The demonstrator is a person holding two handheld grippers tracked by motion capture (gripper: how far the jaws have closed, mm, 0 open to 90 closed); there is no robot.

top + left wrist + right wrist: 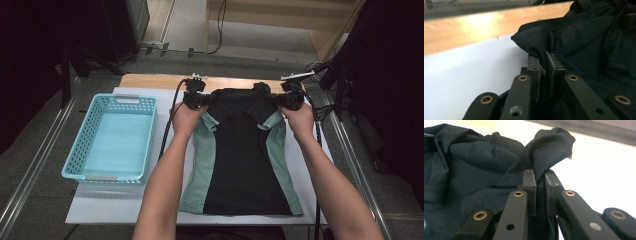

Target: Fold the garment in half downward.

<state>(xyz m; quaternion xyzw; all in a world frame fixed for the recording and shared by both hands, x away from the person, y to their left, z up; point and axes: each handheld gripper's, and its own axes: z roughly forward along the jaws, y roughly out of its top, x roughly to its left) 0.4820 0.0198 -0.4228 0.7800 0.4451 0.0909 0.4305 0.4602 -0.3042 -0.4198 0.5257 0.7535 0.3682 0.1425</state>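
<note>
A black shirt with pale green side panels [243,160] lies flat on a white sheet, its far end gathered between my hands. My left gripper [206,99] is shut on the shirt's far left corner; in the left gripper view black cloth [541,42] is pinched between the two pads [543,65]. At the far right corner, my right gripper [276,99] is shut on the shirt too, and in the right gripper view a bunched fold [554,142] rises out of its jaws [539,179]. Both corners are raised off the table.
A light blue plastic basket [82,145] stands empty to the left of the shirt on the white sheet [105,205]. The wooden tabletop's far edge [150,80] lies just beyond the grippers. Black cables trail from both grippers down the table.
</note>
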